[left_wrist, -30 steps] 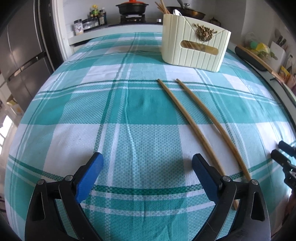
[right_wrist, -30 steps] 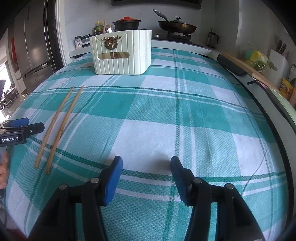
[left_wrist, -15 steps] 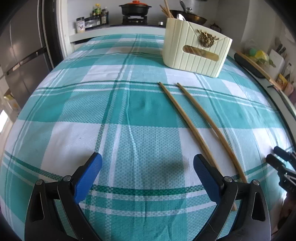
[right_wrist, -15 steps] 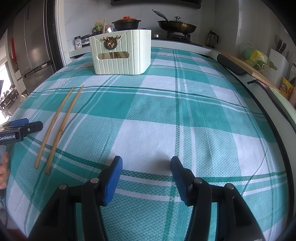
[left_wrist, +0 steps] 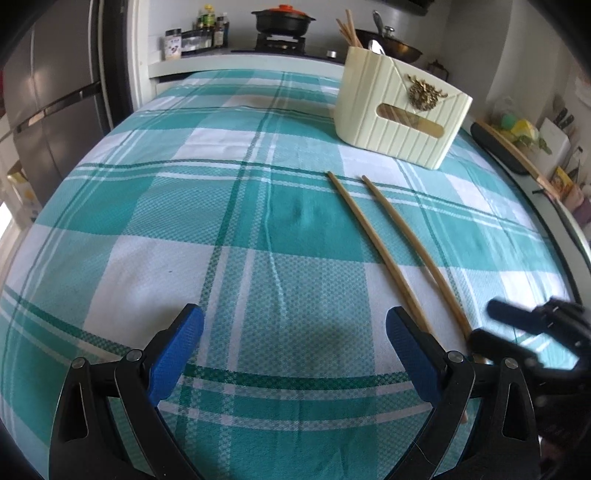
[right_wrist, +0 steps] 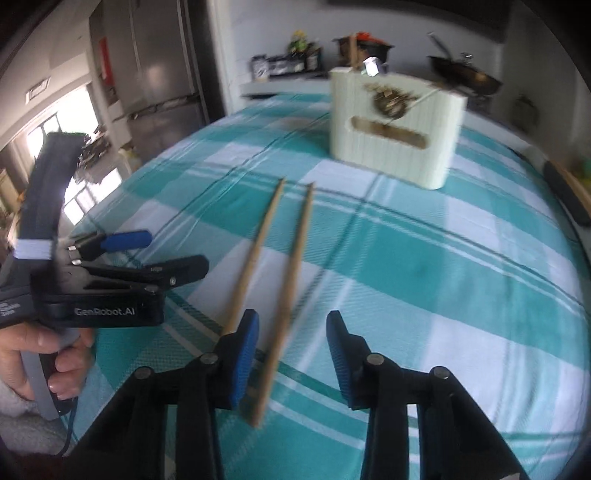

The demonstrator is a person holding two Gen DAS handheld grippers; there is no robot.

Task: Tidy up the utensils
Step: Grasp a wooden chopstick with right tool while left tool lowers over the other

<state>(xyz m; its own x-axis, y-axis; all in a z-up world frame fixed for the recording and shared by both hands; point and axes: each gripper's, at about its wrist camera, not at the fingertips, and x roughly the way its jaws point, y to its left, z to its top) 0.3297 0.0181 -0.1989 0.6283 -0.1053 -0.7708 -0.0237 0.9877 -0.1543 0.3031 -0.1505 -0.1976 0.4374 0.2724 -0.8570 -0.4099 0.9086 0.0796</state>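
Two long wooden chopsticks (left_wrist: 391, 254) lie side by side on the teal-and-white plaid tablecloth (left_wrist: 229, 229); they also show in the right wrist view (right_wrist: 291, 266). A cream ribbed utensil holder (left_wrist: 399, 110) with chopsticks and a spoon in it stands at the far side, also in the right wrist view (right_wrist: 395, 125). My left gripper (left_wrist: 295, 350) is open and empty, just left of the chopsticks' near ends. My right gripper (right_wrist: 291, 354) is open, with the near end of the right chopstick between its jaws, not clamped. It shows at the right of the left wrist view (left_wrist: 517, 332).
A refrigerator (left_wrist: 48, 110) stands to the left. Behind the table a counter holds a pot (left_wrist: 282, 18), a wok (left_wrist: 391, 46) and spice jars (left_wrist: 195, 35). A cutting board (left_wrist: 513, 158) and knife block lie along the right edge. The right wrist view is motion-blurred.
My right gripper has swung left across the table to the chopsticks and now straddles one near end. My left gripper has barely moved. Both stay open.
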